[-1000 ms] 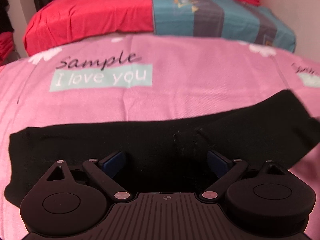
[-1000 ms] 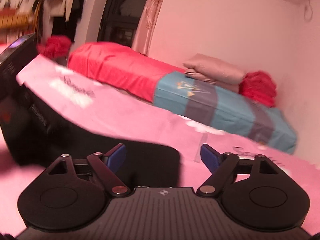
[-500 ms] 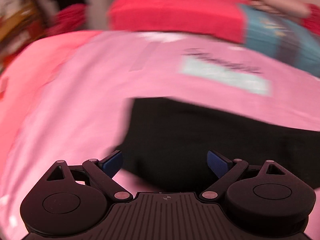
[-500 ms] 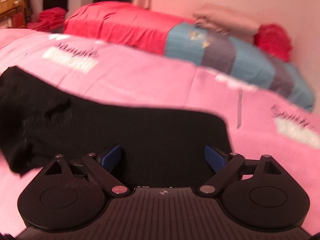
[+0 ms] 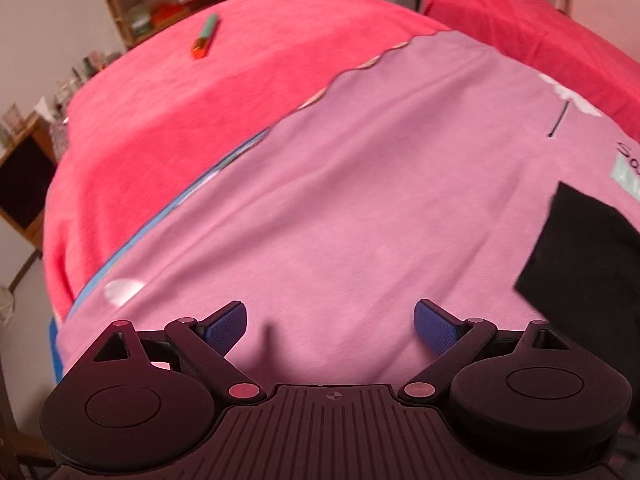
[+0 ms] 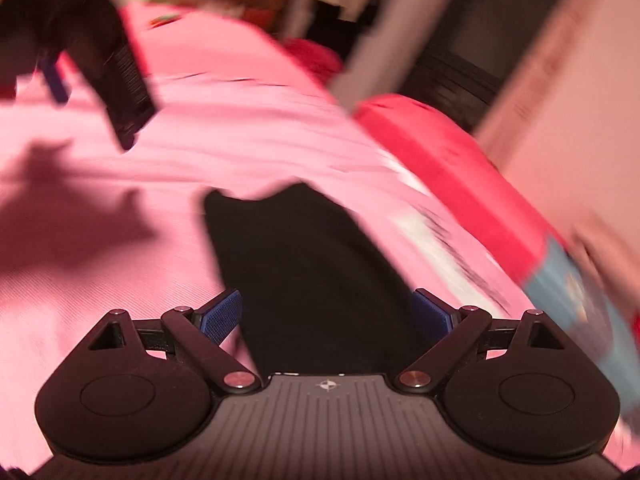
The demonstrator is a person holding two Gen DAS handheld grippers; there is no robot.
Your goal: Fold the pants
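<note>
The right hand-held gripper (image 6: 326, 314) is released, its jaws just widened, the black pants (image 6: 308, 264) lying between them ungripped on the pink bedspread (image 6: 248, 128). The left hand-held gripper (image 5: 330, 322) (also released) hovers over bare bedspread; a blurred, hurried grab could bunch the fold.

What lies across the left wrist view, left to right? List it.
Wooden shelf → red blanket → green and orange marker → pink sheet → black pants.
</note>
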